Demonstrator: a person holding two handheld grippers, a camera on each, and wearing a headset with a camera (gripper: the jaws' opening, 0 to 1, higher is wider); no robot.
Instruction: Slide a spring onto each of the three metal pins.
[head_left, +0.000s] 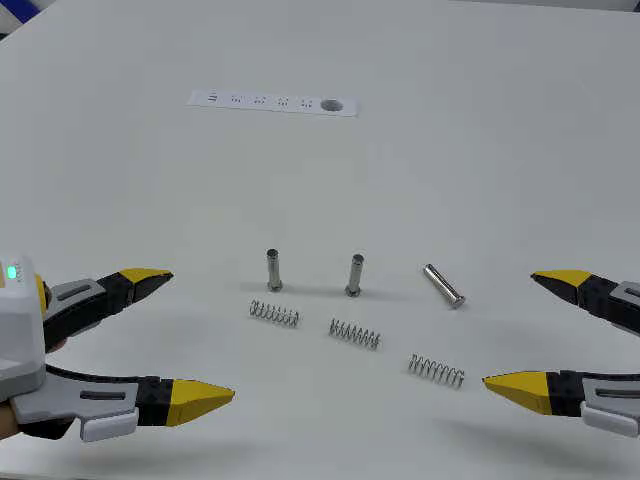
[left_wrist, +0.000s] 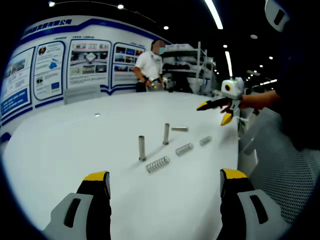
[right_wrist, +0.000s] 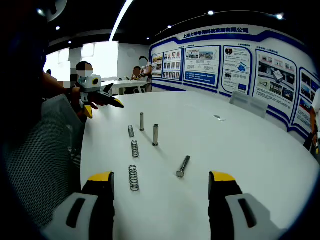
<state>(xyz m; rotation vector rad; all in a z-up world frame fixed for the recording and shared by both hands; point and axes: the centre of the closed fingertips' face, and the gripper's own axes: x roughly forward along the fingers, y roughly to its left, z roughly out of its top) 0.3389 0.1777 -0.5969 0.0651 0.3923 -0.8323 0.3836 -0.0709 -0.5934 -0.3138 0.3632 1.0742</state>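
On tabletop (head_left: 480, 150), w/ left gripper (head_left: 200, 335) & right gripper (head_left: 510, 328) both spread, empty, 3 springs (head_left: 354, 334) lie just before 3 pins (head_left: 355, 275) (2 upright, rt one flat), so best prob. nip a spring lightly, coaxial w/ pin.

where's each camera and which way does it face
Head view: on the person's head, facing forward and down at the table; left gripper and right gripper enter from the sides.
Left gripper view: on the left gripper, looking along its jaws past the pins toward the right gripper.
Right gripper view: on the right gripper, along its jaws toward the left gripper.
Shared: pins and springs.
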